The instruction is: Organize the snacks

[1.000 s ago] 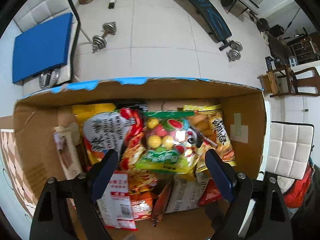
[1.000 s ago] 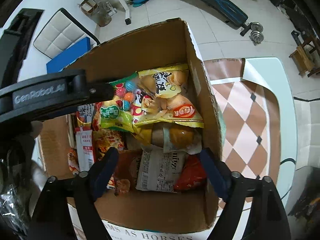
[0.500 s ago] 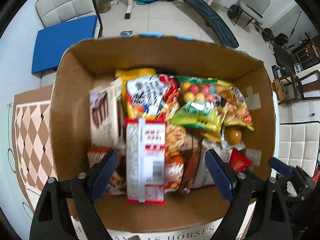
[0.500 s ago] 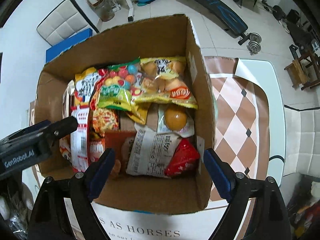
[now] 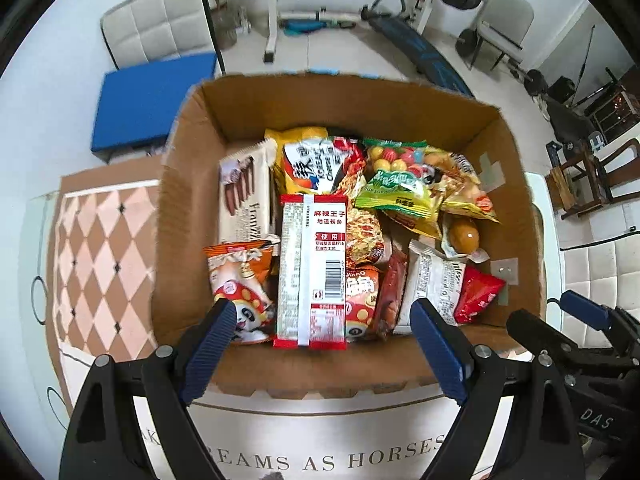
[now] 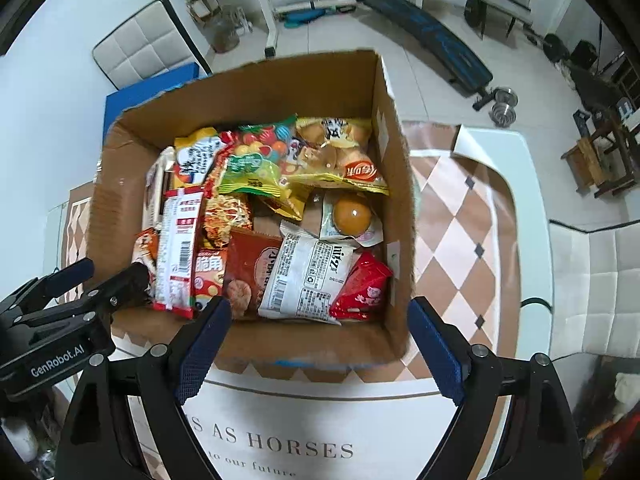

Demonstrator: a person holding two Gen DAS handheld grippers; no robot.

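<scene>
An open cardboard box (image 5: pixel 192 184) (image 6: pixel 396 184) on the table holds several snack packs. Among them are a long red-and-white pack (image 5: pixel 313 268) (image 6: pixel 178 248), a white wafer pack (image 5: pixel 242 196), a green candy bag (image 5: pixel 396 192) (image 6: pixel 252 168), a white bag (image 6: pixel 308 272) and a packed egg (image 6: pixel 352 216). My left gripper (image 5: pixel 324 344) is open and empty, held above the box's near edge. My right gripper (image 6: pixel 320 340) is open and empty, above the near right part of the box. The left gripper's body shows at the left of the right wrist view (image 6: pixel 60 332).
The box stands on a tablecloth with brown diamond pattern (image 5: pixel 100 256) and printed lettering (image 6: pixel 280 444). Beyond are a white padded chair with a blue cushion (image 5: pixel 148 100), a weight bench (image 6: pixel 432 36), dumbbells (image 6: pixel 502 106) and wooden chairs (image 5: pixel 592 176) on a tiled floor.
Both grippers have pulled up and back from inside the box to above its near edge, empty. The snacks lie as before.
</scene>
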